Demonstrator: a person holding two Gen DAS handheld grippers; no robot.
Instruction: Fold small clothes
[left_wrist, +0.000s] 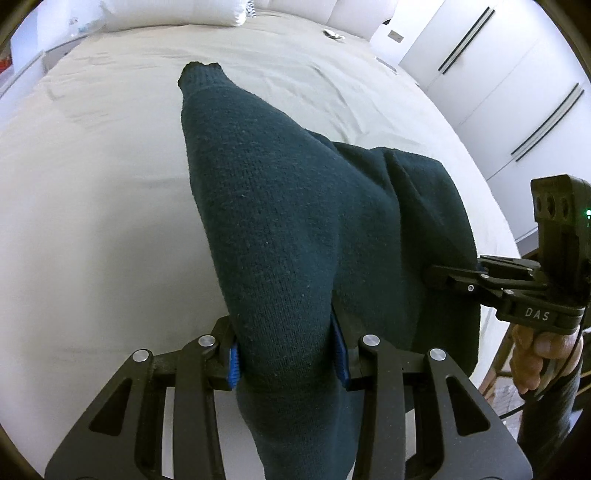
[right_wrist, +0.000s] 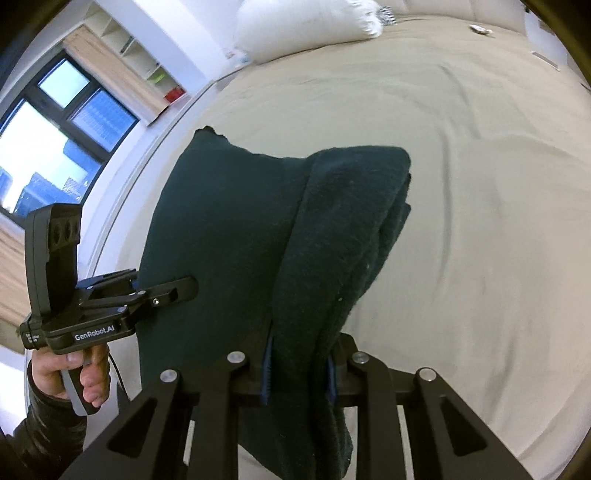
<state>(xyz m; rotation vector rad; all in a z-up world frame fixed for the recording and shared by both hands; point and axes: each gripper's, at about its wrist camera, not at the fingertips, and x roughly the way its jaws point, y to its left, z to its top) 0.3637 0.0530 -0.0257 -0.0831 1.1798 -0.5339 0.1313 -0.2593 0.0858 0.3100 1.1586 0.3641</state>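
Left wrist view: the left gripper (left_wrist: 288, 354) is clenched on a bunched edge of the dark green knit (left_wrist: 273, 206), which fills the gap between the blue pads and runs up toward 12 o'clock, ending in a narrow cuff-like tip over the bed (left_wrist: 92, 192). At 3 o'clock the right gripper (left_wrist: 439, 277) bites the same cloth at its far edge, its hand (left_wrist: 543, 354) below it. The knit looks partly doubled on the right side, so I judge the fold as under way, not finished: the cloth is held up or drawn taut and is not yet laid flat.

Right wrist view: the right gripper (right_wrist: 299, 373) grasps a thick, layered roll of the knit (right_wrist: 229, 229) between its pads; the layers rise toward 12 to 1 o'clock. A single flat panel spreads to 10 o'clock, where the left gripper (right_wrist: 184, 290) pinches its edge. The bed (right_wrist: 480, 184) lies beyond, with a pillow (right_wrist: 303, 26) at 12 o'clock. Left to do, by my reading: bring the edges together, lay the knit down, let go.
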